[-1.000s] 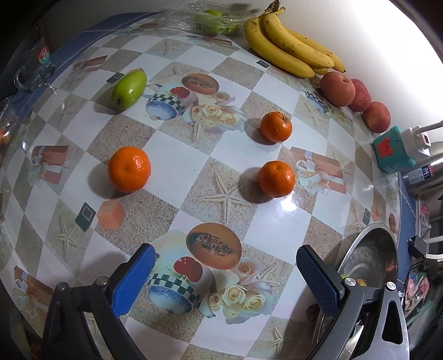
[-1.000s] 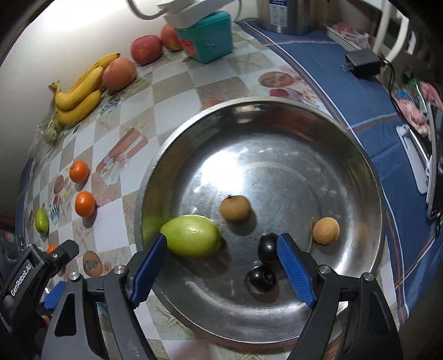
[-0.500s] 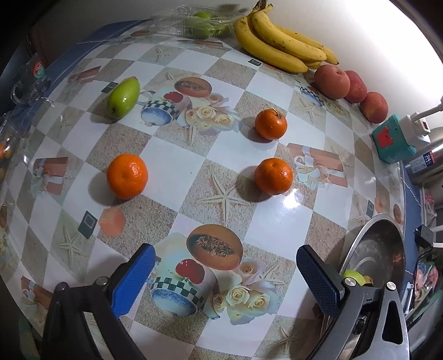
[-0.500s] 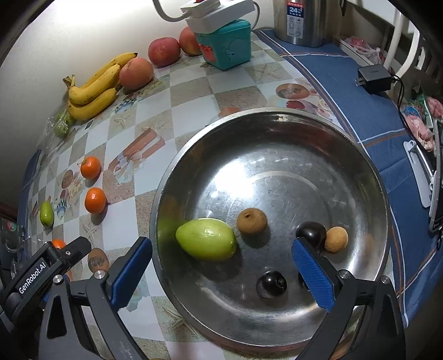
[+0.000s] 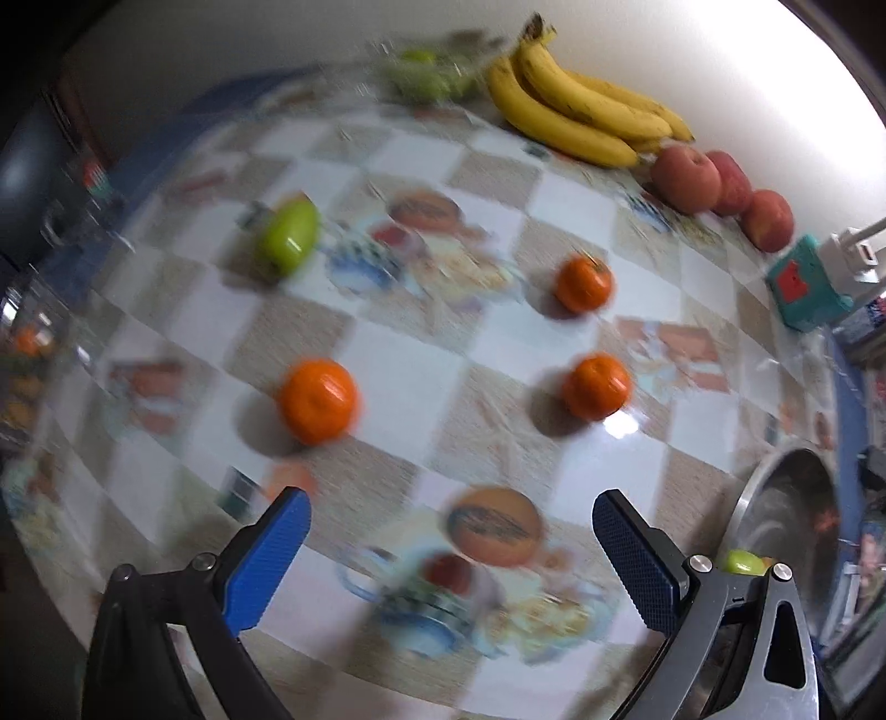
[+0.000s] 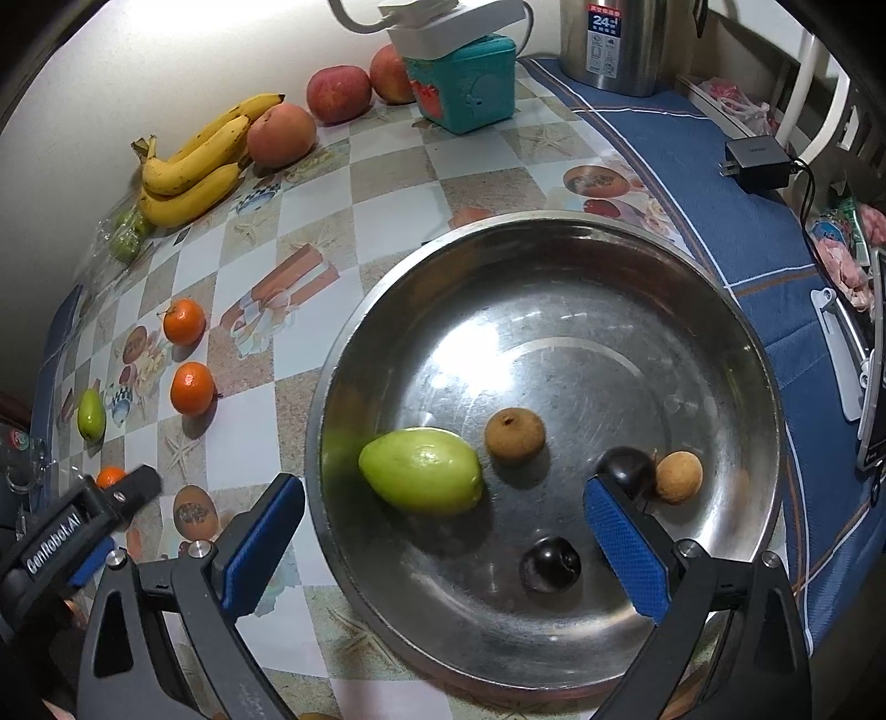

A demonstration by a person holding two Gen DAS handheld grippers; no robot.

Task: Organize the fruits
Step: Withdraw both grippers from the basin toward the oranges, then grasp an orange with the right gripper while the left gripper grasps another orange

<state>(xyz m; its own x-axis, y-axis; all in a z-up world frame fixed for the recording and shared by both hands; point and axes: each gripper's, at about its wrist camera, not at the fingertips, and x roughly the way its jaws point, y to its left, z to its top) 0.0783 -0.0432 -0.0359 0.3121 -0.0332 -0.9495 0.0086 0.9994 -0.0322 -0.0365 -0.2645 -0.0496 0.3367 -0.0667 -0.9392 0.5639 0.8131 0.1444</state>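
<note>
A steel bowl (image 6: 554, 260) holds a green mango (image 6: 421, 471), two brown round fruits (image 6: 515, 435) and two dark plums (image 6: 550, 565). My right gripper (image 6: 443, 526) hovers above the bowl's near side, open, with nothing between its fingers. In the blurred left wrist view my left gripper (image 5: 451, 545) stands open over the checkered tablecloth. Ahead of it lie three oranges (image 5: 317, 400), (image 5: 597, 386), (image 5: 584, 285) and a second green mango (image 5: 289, 237). Bananas (image 5: 576, 119) and red apples (image 5: 714, 185) line the wall.
A teal box (image 6: 468, 83) with a white power strip on it, a steel kettle (image 6: 614, 44) and a black charger (image 6: 756, 160) stand at the back right. A clear bag of green fruit (image 5: 437, 75) sits by the bananas. The bowl's rim (image 5: 775, 498) shows at the left gripper's right.
My right gripper's jaws have spread wider and pulled back from the green mango, which now lies free in the bowl. One plum has rolled toward the brown fruit. The left view has shifted slightly and blurred.
</note>
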